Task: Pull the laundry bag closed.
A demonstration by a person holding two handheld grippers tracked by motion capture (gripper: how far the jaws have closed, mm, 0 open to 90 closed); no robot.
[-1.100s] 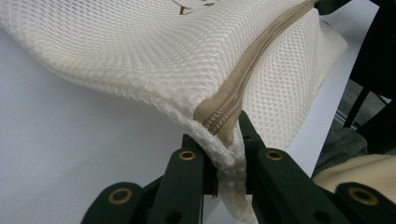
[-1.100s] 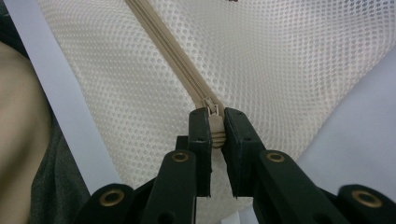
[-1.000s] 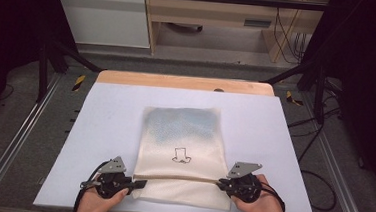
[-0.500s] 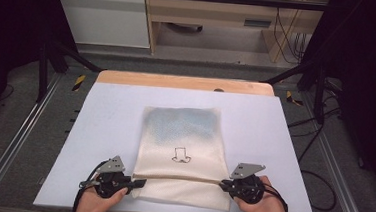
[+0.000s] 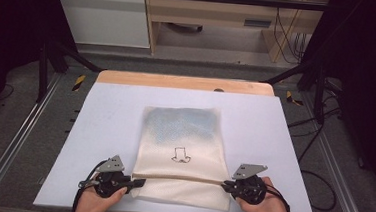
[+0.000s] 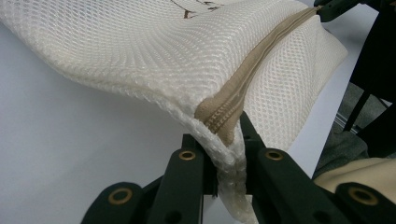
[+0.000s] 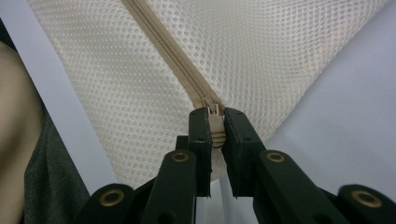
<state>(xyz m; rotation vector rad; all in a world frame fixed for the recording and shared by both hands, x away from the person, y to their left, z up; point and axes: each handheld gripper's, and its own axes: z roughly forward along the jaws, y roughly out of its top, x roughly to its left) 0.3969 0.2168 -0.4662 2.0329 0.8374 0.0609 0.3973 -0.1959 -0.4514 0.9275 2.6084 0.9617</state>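
A cream mesh bag point(image 5: 180, 150) with a small black drawing lies in the middle of the white table top point(image 5: 105, 115), a tan zipper point(image 5: 181, 177) running across its near end. My left gripper point(image 5: 138, 182) is shut on the bag's left edge at the zipper's end point(image 6: 222, 123), lifting that corner off the table. At the zipper's right end, my right gripper point(image 5: 225, 185) is shut on the zipper pull point(image 7: 215, 122). The mesh point(image 7: 261, 51) spreads away beyond the right jaws.
A wooden strip point(image 5: 182, 82) borders the table's far edge. Metal rails point(image 5: 18, 139) run along both sides. Beyond the table stand a white cabinet point(image 5: 102, 15) and a wooden shelf unit point(image 5: 222, 13) with cables.
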